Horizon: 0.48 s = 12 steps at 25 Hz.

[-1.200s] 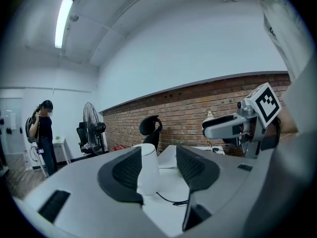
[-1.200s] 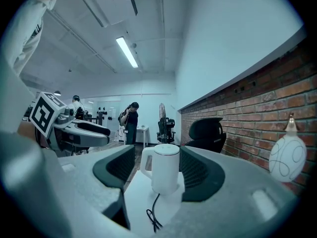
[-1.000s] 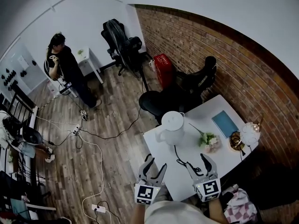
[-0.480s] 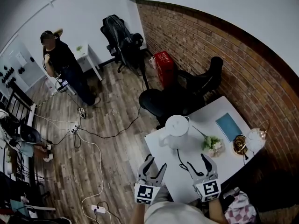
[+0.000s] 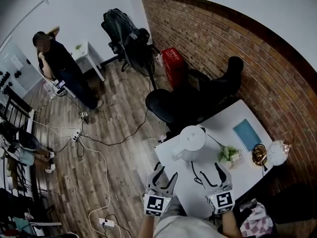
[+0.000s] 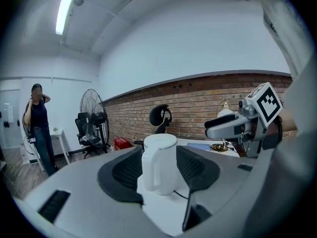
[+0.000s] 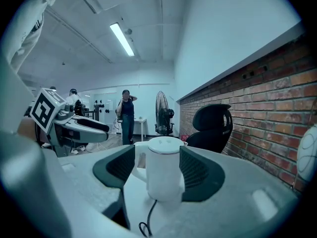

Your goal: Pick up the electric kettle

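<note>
There stood the white electric kettle [image 5: 190, 142], upright with its lid down, on the white tabletop [image 5: 188, 191], close to the edge that faced the black office chair [image 5: 218, 86]. Its handle pointed out to the left of the head view. A black cord [image 5: 193, 168] ran from its base across the tabletop toward the near edge.

Both tools hung over that near edge, well short of the kettle. The left tongs [image 5: 165, 174] were spread wide with nothing in them. Their own view framed the kettle dead centre between the two dark pads, yet clear of both. The right tongs [image 5: 210, 171] were spread too, also empty. Their view gave the same framing from the other side, with the cord curling just ahead of them. Neither one touched the kettle. Each tool showed up at the side of the other's view, marker cube on top.

To the right of the kettle lay a small bunch of white flowers [image 5: 229, 154], and past it a flat blue book [image 5: 246, 134]. At the far right corner a brass-coloured object [image 5: 258, 155] sat beside a pale glass globe [image 5: 277, 152]. The red brick wall [image 5: 223, 43] ran behind the tabletop. Across the wooden floor [image 5: 124, 133], strewn with cables, stood a person in dark clothes [image 5: 59, 66].
</note>
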Motion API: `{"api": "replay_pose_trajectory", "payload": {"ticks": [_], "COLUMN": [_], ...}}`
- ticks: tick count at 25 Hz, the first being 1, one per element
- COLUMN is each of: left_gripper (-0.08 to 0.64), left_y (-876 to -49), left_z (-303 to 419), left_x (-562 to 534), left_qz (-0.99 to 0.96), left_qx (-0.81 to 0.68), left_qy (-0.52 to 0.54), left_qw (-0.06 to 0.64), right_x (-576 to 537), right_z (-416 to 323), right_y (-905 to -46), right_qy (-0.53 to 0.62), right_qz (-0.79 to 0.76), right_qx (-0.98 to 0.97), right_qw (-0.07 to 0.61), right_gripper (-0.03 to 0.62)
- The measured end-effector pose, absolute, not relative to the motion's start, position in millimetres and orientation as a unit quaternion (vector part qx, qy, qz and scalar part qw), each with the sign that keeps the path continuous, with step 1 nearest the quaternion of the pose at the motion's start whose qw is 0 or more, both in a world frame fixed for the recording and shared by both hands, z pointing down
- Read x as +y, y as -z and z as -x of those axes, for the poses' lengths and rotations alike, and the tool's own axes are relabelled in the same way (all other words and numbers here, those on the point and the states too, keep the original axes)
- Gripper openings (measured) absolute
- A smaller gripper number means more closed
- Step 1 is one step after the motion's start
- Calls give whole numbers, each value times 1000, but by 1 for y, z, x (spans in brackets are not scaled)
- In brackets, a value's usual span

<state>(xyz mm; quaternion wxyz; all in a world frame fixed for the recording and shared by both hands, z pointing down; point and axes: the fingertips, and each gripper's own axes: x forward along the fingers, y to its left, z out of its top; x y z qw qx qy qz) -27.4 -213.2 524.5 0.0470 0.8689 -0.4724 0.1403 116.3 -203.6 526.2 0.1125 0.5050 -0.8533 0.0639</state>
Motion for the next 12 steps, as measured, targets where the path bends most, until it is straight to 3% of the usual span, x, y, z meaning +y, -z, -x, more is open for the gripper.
{"api": "replay_pose_trajectory", "payload": {"ticks": [12], "left_gripper": [219], "left_y": [-554], "left_z": [30], "left_x": [-259], "left_qz": [-878], "left_qx": [-448], "left_qy": [-158], "left_qw": [56], "right_x": [-242], "right_z": [-112], "right_y": [-557], "right_qy": [-86], "right_qz": [-520], "right_qx": [-839], "right_qw": [131], "right_gripper": [281]}}
